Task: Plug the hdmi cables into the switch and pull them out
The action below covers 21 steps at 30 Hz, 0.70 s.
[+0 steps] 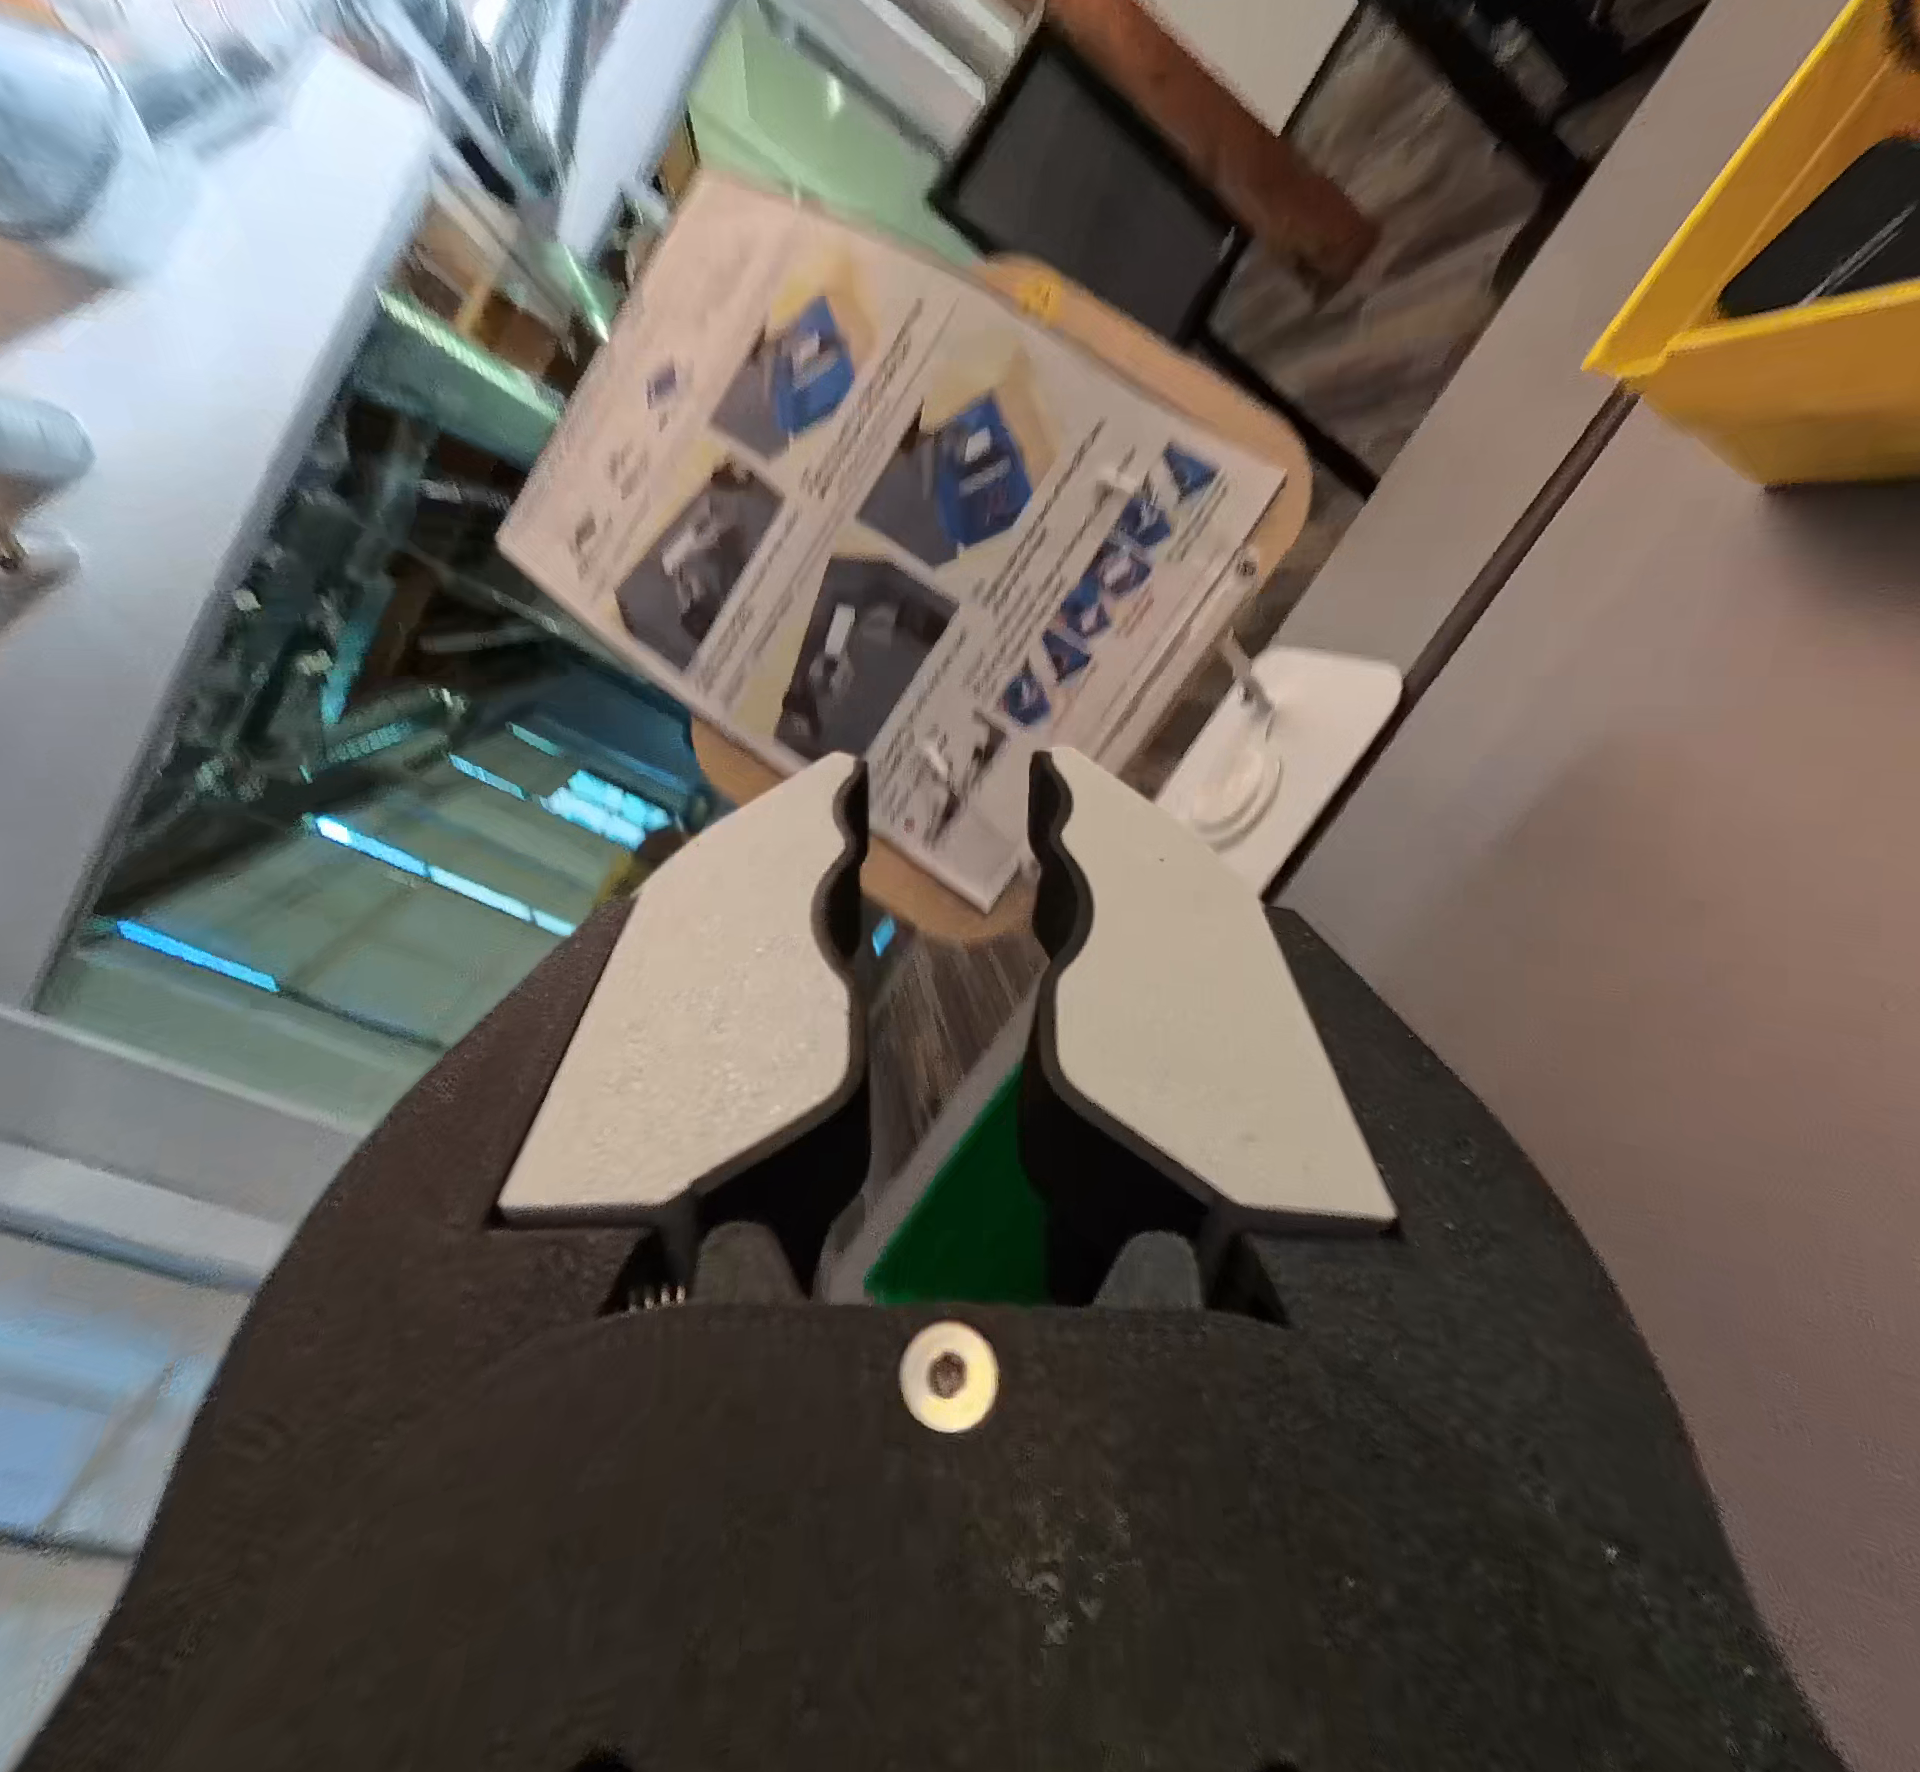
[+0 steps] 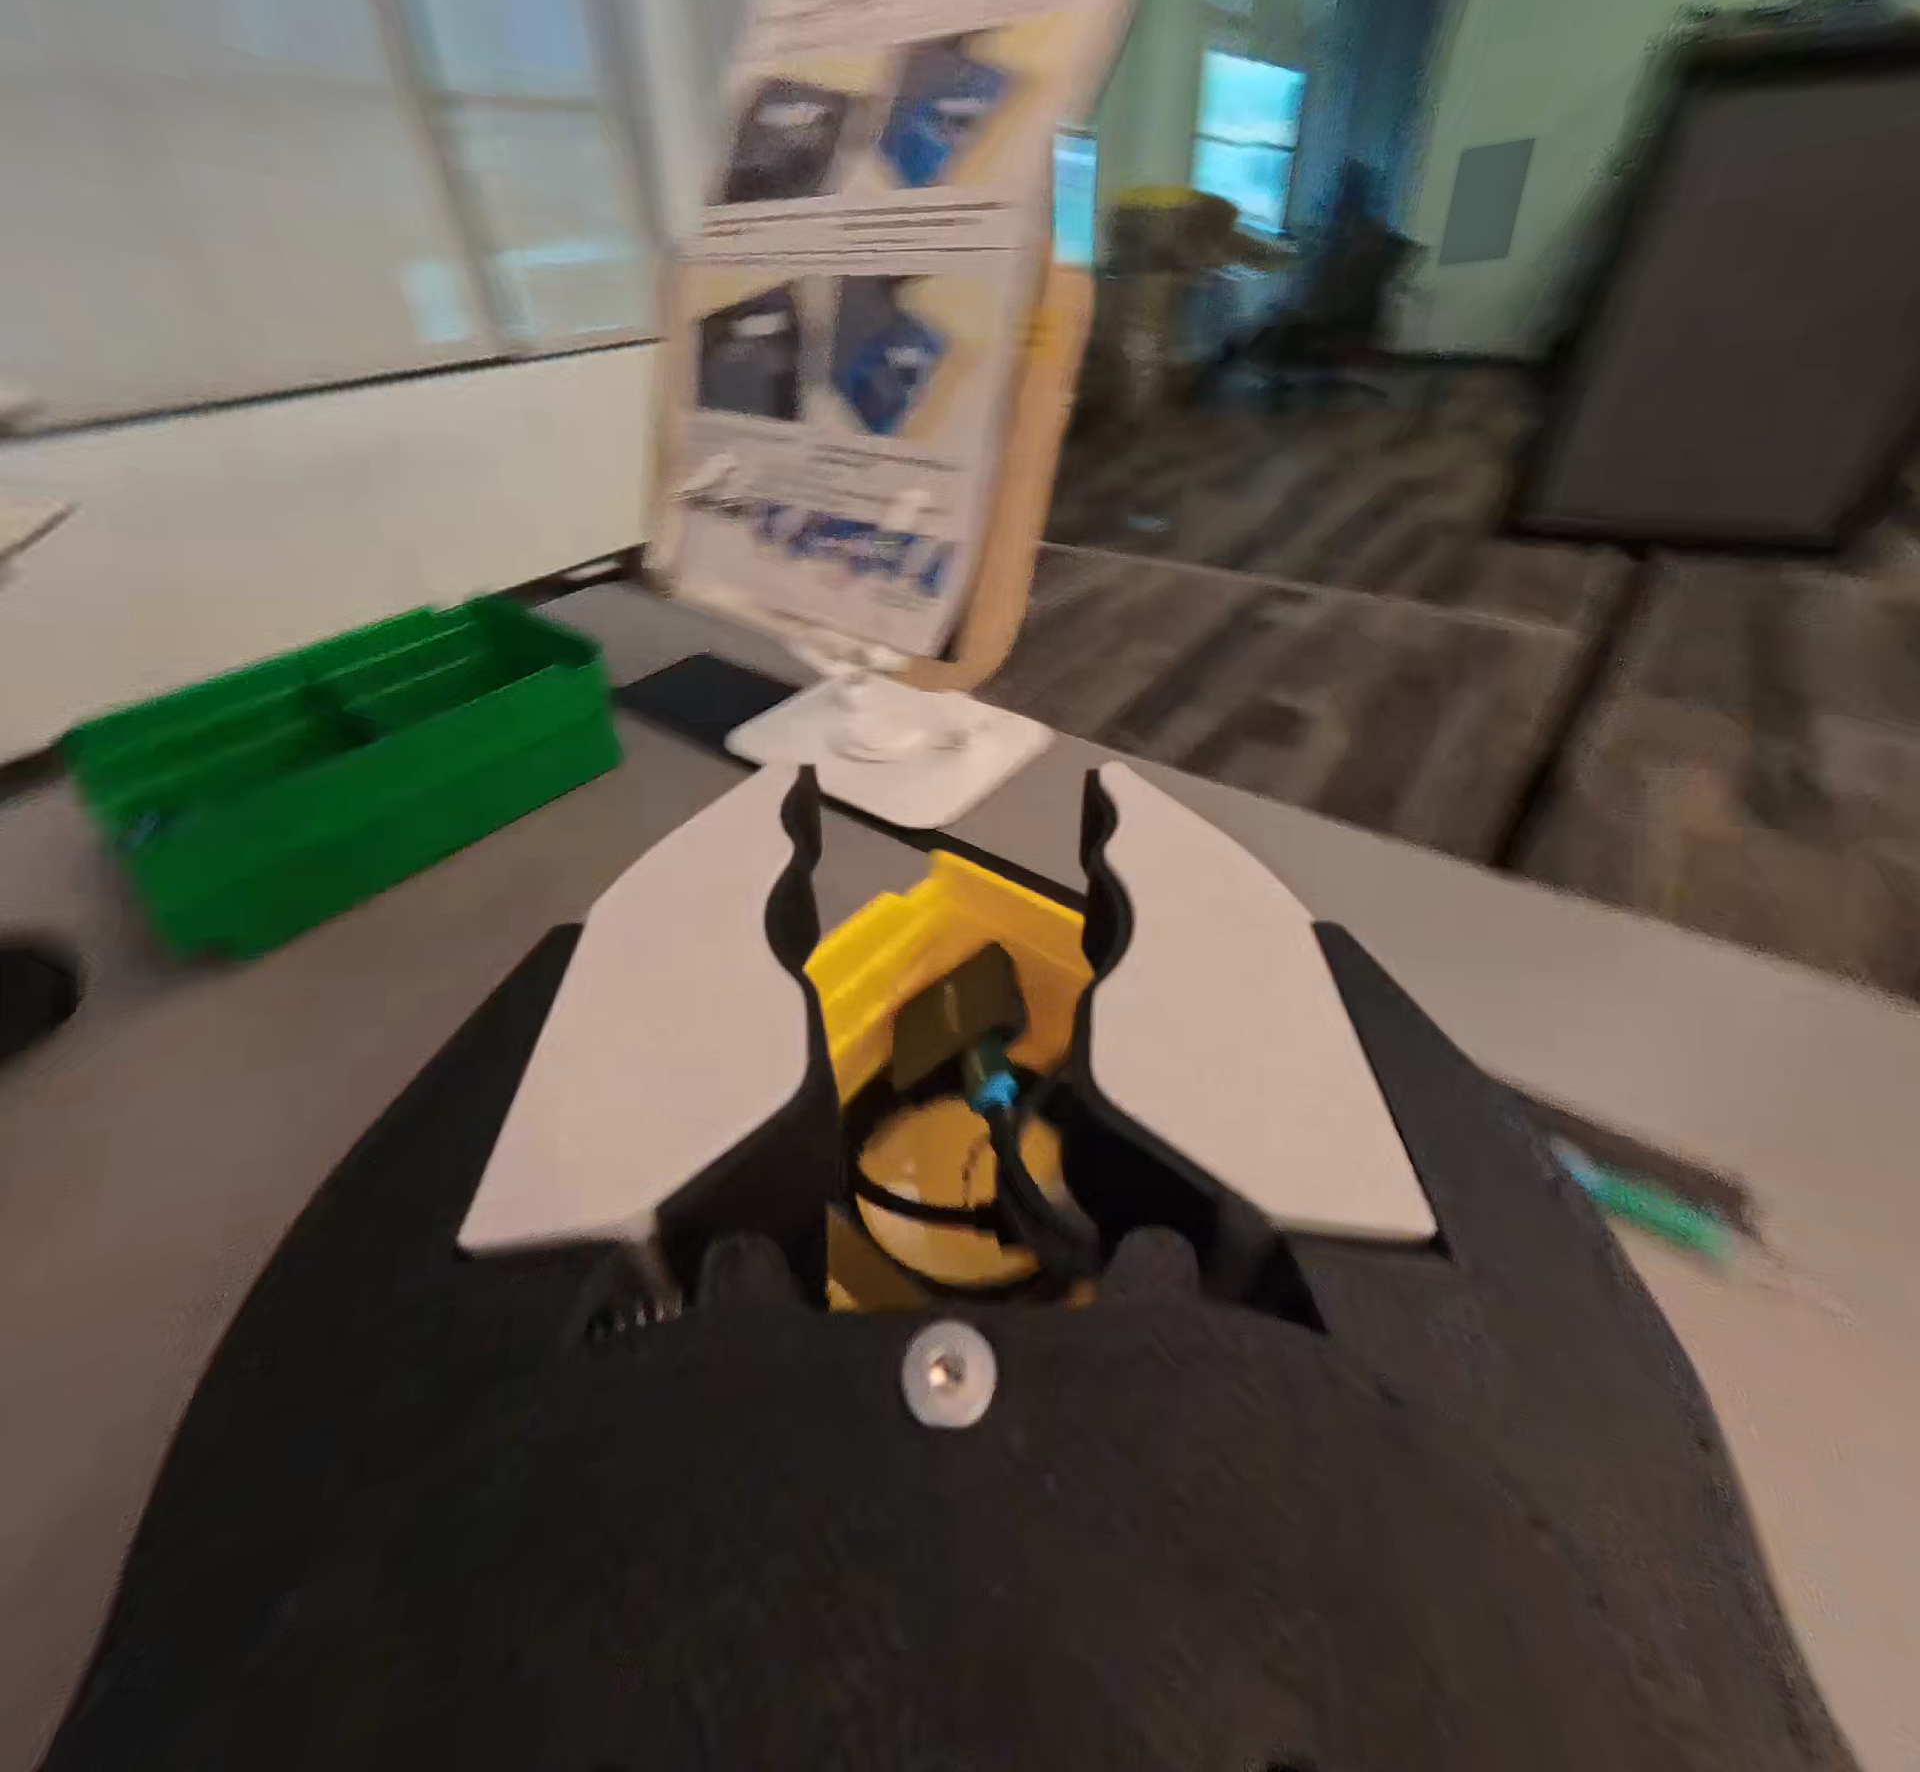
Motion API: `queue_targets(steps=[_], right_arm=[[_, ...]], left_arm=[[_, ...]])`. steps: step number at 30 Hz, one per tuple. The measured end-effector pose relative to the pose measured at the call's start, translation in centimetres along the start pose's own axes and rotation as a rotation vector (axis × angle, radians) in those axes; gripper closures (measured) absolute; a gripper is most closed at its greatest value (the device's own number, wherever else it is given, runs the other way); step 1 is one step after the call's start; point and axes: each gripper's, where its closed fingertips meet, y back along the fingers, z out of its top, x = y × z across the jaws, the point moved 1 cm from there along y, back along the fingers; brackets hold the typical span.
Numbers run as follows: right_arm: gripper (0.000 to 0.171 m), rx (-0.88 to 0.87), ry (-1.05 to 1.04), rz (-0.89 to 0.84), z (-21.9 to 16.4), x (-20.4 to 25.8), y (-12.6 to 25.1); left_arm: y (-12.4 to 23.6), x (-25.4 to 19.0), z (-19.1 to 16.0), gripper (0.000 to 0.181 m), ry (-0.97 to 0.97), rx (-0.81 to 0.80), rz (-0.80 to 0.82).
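your right tool (image 2: 948, 813) is released with nothing gripped, its fingers either side of the black hdmi cable plug (image 2: 961, 1010) sitting in the yellow bin (image 2: 1013, 922) on the table (image 2: 1558, 1047). your left tool (image 1: 948, 792) is released too, tilted, empty. farther off: green tray (image 2: 343, 777), then instruction sign (image 2: 862, 288).

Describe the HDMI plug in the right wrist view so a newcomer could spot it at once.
Start at the grey table, then find the yellow holder seen between the open right gripper. The plug lies on it: a dark flat block, its black cable trailing toward the camera with a blue collar.
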Motion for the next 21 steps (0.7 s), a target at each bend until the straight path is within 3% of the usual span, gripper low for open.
queue_targets(steps=[2, 4, 7, 10, 13, 16, 21], right_arm=[[0.125, 0.143, -0.165, -0.238, -0.7, -2.6, 3.1], [0.128, 0.398, -0.266, -0.358, -3.9, -2.5, 6.4], [0.128, 0.648, -0.189, -0.487, -7.3, -2.8, 9.7], [0.126, 0.740, -0.246, -0.480, -9.6, -3.4, 9.7], [0.123, 0.906, -0.278, -0.493, -12.8, -4.2, 9.8], [0.135, 1.067, -0.306, -0.486, -15.8, -4.4, 10.0], [0.137, 1.199, -0.400, -0.391, -19.0, -3.6, 9.2]], left_arm=[[0.3, 1.6, -3.4, 0.152, 0.080, 0.138, -0.035], [1.0, 3.3, -8.0, 0.152, 0.216, 0.310, -0.066], [2.4, 5.4, -15.2, 0.151, 0.497, 0.548, -0.063], [3.6, 6.3, -20.8, 0.152, 0.684, 0.703, -0.055], [4.9, 6.7, -25.0, 0.152, 0.714, 0.826, -0.019], [6.0, 6.3, -27.7, 0.148, 0.766, 0.926, -0.024], [6.5, 4.7, -30.8, 0.145, 0.837, 1.035, -0.079]])
